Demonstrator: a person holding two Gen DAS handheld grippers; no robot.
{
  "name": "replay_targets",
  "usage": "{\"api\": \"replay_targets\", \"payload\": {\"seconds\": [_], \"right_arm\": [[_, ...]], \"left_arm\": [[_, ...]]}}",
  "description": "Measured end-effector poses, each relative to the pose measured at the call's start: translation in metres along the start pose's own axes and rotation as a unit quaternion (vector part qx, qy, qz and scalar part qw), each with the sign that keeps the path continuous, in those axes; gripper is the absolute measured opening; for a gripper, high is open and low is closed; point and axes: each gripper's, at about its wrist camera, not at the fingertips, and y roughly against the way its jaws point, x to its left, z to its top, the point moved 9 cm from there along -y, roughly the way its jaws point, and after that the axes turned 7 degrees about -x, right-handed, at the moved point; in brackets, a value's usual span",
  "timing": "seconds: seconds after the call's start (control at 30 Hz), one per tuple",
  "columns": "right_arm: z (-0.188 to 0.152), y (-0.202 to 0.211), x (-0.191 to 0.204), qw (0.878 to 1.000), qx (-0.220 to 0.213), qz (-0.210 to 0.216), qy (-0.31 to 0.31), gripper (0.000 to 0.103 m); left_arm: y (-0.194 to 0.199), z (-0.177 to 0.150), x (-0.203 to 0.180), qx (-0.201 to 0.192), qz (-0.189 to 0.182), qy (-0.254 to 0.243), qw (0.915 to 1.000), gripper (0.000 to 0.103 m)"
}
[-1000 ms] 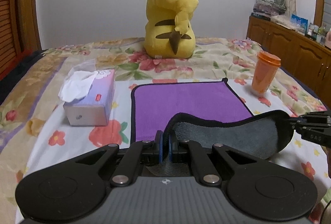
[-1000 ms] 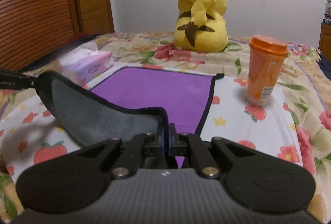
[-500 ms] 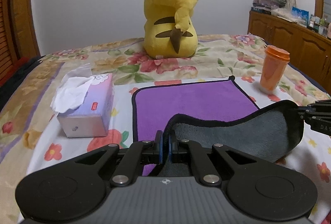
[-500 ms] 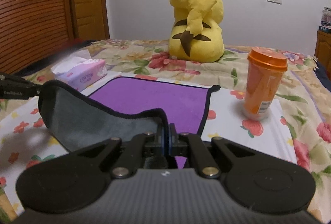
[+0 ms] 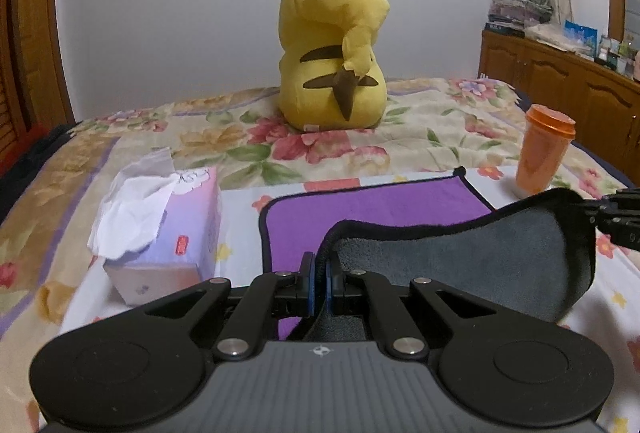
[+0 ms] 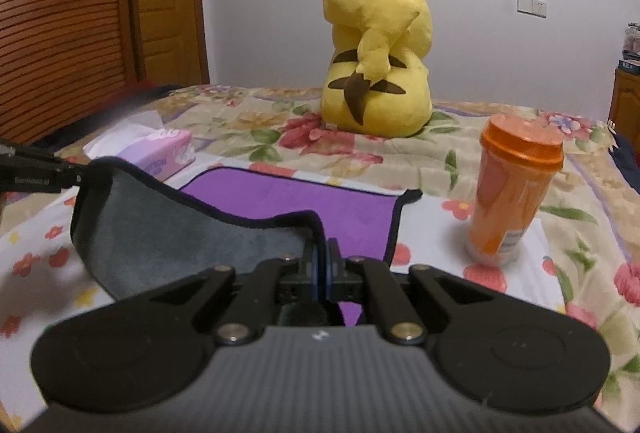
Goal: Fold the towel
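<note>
A purple towel [image 5: 372, 209] with black trim and a grey underside lies on the flowered bed; its far part is flat, its near edge is lifted and shows grey [image 5: 460, 265]. My left gripper [image 5: 319, 279] is shut on the near left corner. My right gripper [image 6: 321, 265] is shut on the near right corner. The towel also shows in the right wrist view [image 6: 288, 201], sagging between the two grippers. The right gripper's tip shows at the right edge of the left wrist view [image 5: 616, 217]; the left gripper's tip shows at the left edge of the right wrist view [image 6: 40, 173].
A tissue box [image 5: 160, 237] stands left of the towel. An orange lidded cup [image 6: 512, 189] stands right of it. A yellow Pikachu plush [image 5: 332, 45] sits beyond the towel. A wooden cabinet [image 5: 560, 81] lines the right wall, a wooden headboard [image 6: 60, 25] the left.
Both grippers have risen and moved forward with the towel's near edge, so the grey flap hangs higher and covers more of the purple. Both remain shut.
</note>
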Motion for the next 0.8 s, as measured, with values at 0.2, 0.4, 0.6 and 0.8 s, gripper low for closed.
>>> {"api": "replay_targets", "payload": {"seconds": [0.2, 0.4, 0.6, 0.8], "right_arm": [[0.01, -0.007, -0.004, 1.0, -0.008, -0.004, 0.006, 0.004], [0.023, -0.016, -0.006, 1.0, -0.019, -0.005, 0.012, 0.004], [0.037, -0.03, -0.009, 0.999, -0.027, -0.012, 0.029, 0.004], [0.047, -0.046, -0.016, 0.998, -0.036, -0.023, 0.035, 0.004]], "left_arm": [[-0.005, 0.011, 0.003, -0.011, -0.001, -0.006, 0.9999, 0.008], [-0.012, 0.026, 0.008, -0.017, -0.001, -0.005, 0.9998, 0.008], [-0.022, 0.046, 0.01, -0.032, 0.007, -0.022, 0.9992, 0.008], [-0.032, 0.062, 0.012, -0.053, 0.016, -0.026, 0.9981, 0.008]]}}
